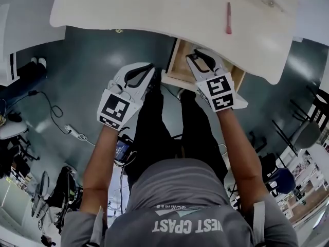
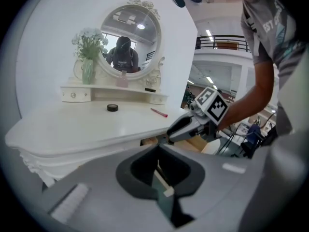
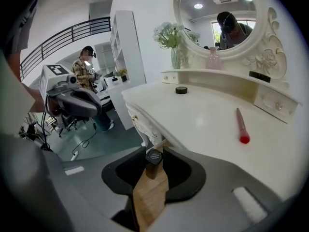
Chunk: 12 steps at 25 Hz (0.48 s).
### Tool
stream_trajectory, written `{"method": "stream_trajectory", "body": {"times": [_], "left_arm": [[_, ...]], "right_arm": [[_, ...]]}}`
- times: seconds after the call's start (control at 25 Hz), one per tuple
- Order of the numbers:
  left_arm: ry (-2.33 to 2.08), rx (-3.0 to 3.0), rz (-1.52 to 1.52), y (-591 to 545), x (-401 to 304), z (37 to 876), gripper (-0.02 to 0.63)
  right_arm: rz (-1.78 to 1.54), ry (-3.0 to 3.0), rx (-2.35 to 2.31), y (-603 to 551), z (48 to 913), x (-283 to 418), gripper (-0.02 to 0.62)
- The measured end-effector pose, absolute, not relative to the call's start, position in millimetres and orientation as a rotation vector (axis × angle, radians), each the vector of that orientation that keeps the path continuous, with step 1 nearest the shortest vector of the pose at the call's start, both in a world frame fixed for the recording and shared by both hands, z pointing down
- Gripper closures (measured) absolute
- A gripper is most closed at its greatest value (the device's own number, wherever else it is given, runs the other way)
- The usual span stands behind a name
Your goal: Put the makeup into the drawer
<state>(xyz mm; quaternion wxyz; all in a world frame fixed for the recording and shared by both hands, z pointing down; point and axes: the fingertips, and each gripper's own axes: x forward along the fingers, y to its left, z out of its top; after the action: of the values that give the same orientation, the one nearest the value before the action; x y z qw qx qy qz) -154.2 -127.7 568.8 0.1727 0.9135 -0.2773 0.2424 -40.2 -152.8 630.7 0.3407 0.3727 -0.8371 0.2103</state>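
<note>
Right claw point(image 3: 153, 164) grips a dark-capped makeup tube point(image 3: 153, 157), poised over the open drawer point(image 1: 181, 62). Left claw point(image 2: 160, 173) is closed and empty, just beside the drawer front.

Risk: if the tube is released off-centre, it would likely strike the drawer edge and drop to the floor.

Only the right gripper view shows the tube. Only the head view shows both claws against the drawer. A red pencil point(image 3: 241, 125) lies on the surface point(image 3: 203, 110).
</note>
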Motion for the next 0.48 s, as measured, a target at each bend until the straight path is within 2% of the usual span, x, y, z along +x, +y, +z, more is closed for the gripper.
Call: {"method": "stream_trajectory", "body": {"times": [0.48], "left_arm": [[-0.832,2.565,0.693,-132.2,-178.6,580.8,0.606]], "right_arm": [[0.525,-2.131,0.885,-142.7,689.0,-52.2,0.482]]}}
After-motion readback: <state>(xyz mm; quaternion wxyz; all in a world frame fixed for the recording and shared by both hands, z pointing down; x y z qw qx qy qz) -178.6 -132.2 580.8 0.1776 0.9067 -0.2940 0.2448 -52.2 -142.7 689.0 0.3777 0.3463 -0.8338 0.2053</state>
